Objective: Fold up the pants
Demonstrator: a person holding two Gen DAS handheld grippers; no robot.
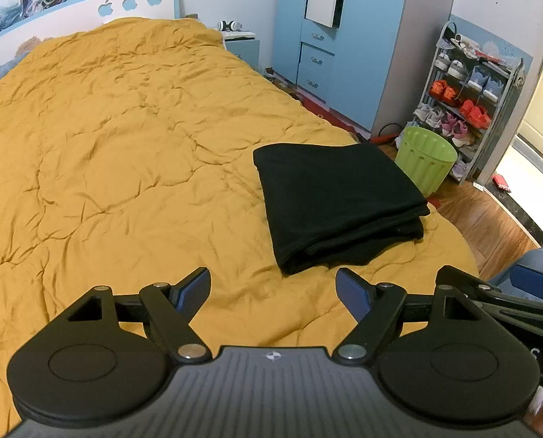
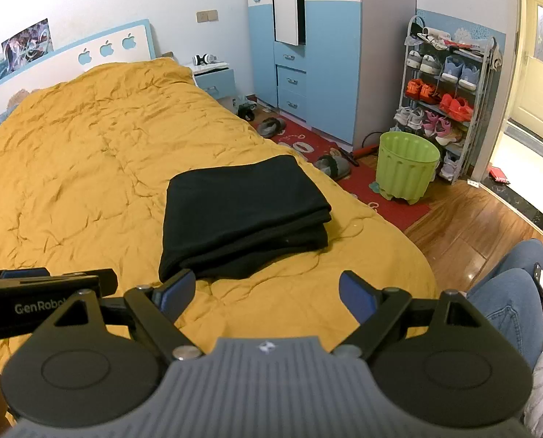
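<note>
The left claw (image 1: 273, 290) hangs with its jaws spread wide and nothing between them, above the mustard quilt (image 1: 125, 153) at the foot of the bed. The right claw (image 2: 267, 292) is likewise spread and unloaded, just beside it. Ahead of both, the black pants (image 2: 242, 215) lie folded in a flat stack near the bed's right edge, with a green bin (image 2: 406, 168) on the floor beyond.
</note>
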